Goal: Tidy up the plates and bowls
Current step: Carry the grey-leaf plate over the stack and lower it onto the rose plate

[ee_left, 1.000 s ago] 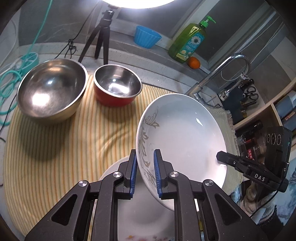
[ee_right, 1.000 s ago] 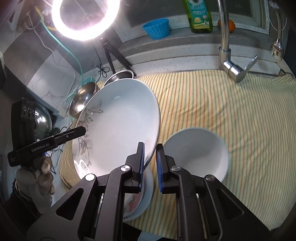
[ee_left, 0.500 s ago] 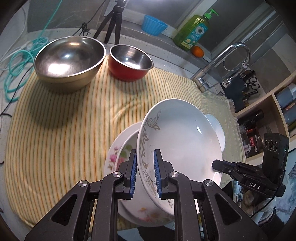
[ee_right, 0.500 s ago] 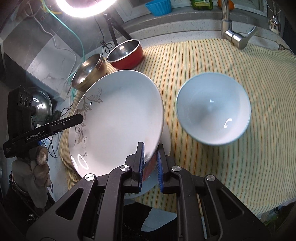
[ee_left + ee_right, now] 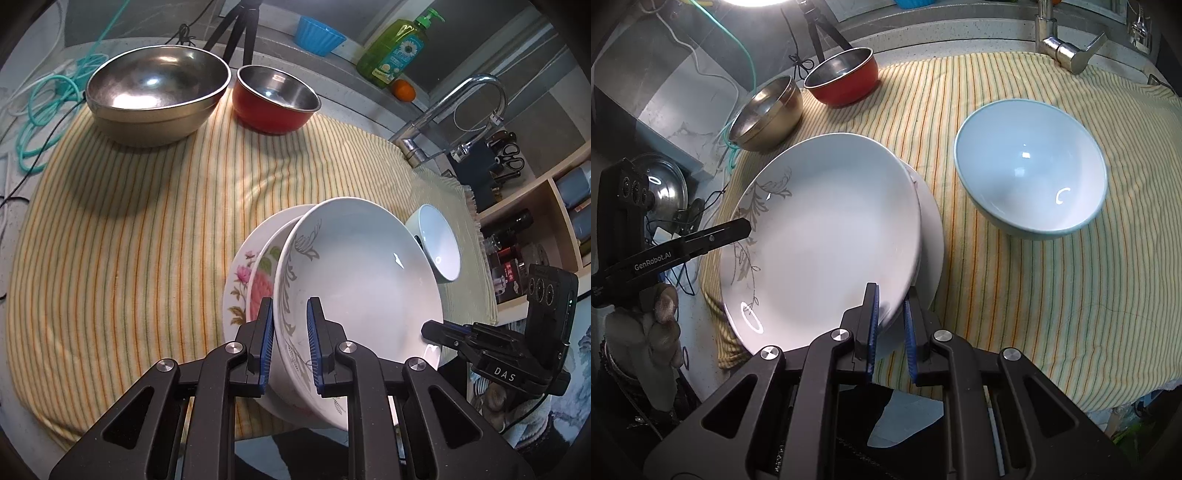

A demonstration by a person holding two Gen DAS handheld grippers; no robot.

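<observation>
Black gripper (image 5: 290,334), blue pads (image 5: 266,336)

Ring light (image 5: 753,2) glare top; sharp; fisheye-dark corners.

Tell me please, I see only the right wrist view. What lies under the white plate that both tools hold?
Observer: A stack of floral plates, at least two, with pink flowers near their rims.
Operator: Does the left tool really pinch the plate?
Observer: Yes. The left tool has one blue pad on each side of the white plate, on the rim with the grey leaf pattern.
Operator: What stands on the ledge behind the tap?
Observer: A green soap bottle with an orange beside it.
</observation>
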